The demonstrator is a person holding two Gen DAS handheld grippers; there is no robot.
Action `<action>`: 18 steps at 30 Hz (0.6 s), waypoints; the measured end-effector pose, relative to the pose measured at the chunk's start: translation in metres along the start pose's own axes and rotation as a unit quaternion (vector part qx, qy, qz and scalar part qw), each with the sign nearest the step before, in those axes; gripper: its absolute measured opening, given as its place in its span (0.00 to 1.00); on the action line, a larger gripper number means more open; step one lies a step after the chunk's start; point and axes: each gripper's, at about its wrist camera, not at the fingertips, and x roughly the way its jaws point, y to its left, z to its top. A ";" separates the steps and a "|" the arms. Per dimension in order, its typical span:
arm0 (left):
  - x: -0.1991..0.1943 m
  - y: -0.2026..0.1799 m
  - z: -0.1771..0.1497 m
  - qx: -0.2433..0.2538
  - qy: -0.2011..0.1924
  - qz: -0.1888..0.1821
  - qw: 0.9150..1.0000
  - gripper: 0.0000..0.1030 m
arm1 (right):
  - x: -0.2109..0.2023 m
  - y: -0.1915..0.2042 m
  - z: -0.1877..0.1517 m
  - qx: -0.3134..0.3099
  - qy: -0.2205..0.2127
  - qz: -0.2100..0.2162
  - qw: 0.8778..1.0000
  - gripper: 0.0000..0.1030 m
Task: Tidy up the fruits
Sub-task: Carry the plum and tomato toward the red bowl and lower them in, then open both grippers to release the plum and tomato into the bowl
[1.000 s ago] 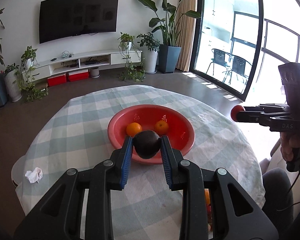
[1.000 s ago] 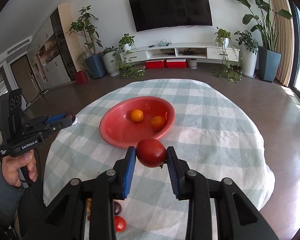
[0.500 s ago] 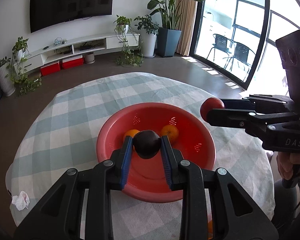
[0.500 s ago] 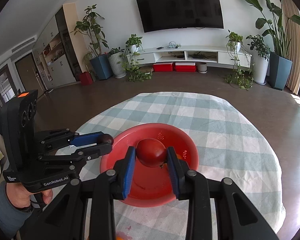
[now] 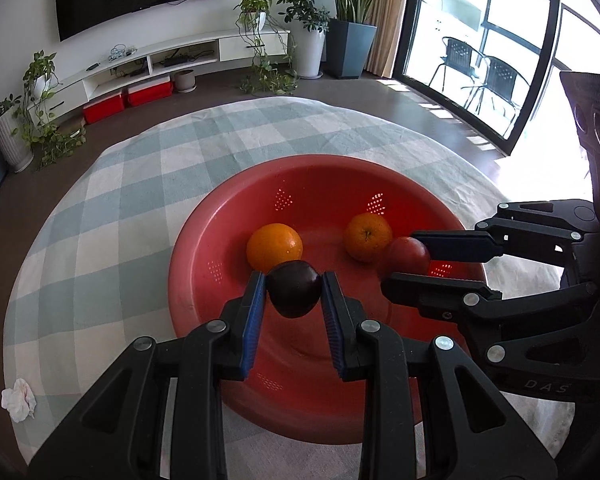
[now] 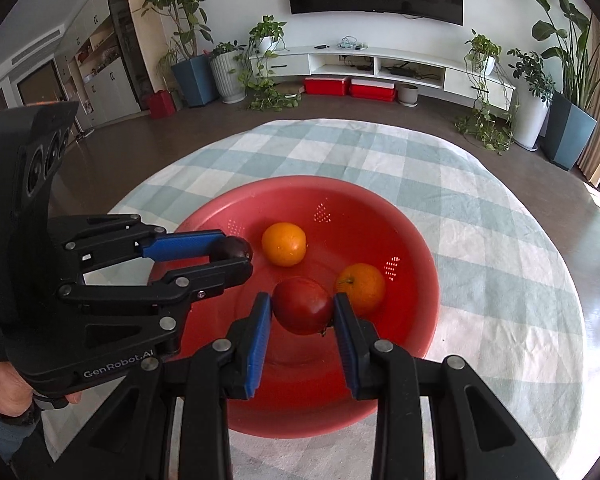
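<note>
Fingers (image 5: 256, 312) of the left gripper (image 5: 294, 294) are clamped on a dark plum (image 5: 294, 294), 1 blue pad on each side of it. Fingers (image 6: 260, 328) of the right gripper (image 6: 303, 311) are clamped on a red tomato (image 6: 303, 311) in the same way. Both grippers hang over the red colander bowl (image 5: 204, 240), side by side and near each other.

Hidden or unclear items:
- Near rim of the bowl: covered by the gripper bodies in both wrist views.
- Underside of each held fruit: not visible, so contact with the bowl floor cannot be determined.
- In the right wrist view, the plum shows only as a dark tip beyond the left gripper's pads.
- Person: only part of a hand (image 6: 4, 392) shows at the lower left edge, cut off by the frame.

Containers and contents:
- The bowl stands on a round table under a checked cloth (image 5: 112, 208).
- 2 oranges lie inside it, apart from each other: 1 (image 5: 274, 247) just behind the plum, 1 (image 5: 367, 236) just beside the tomato.
- A crumpled white tissue (image 5: 19, 399) lies on the cloth, well apart from the bowl.
</note>
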 end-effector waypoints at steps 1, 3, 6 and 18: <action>0.002 0.000 0.000 0.003 0.002 0.003 1.000 0.26 | 0.003 0.000 -0.001 -0.002 0.005 -0.003 1.000 0.33; 0.008 0.001 0.000 0.007 0.010 0.003 1.000 0.26 | 0.008 -0.002 -0.002 -0.003 0.015 -0.005 1.000 0.33; 0.014 0.001 0.000 0.017 0.018 0.009 1.000 0.26 | 0.014 -0.004 -0.003 -0.005 0.027 -0.011 1.000 0.33; 0.031 -0.007 0.003 0.055 0.041 0.028 0.997 0.26 | 0.027 0.005 -0.002 -0.045 0.053 -0.038 0.997 0.33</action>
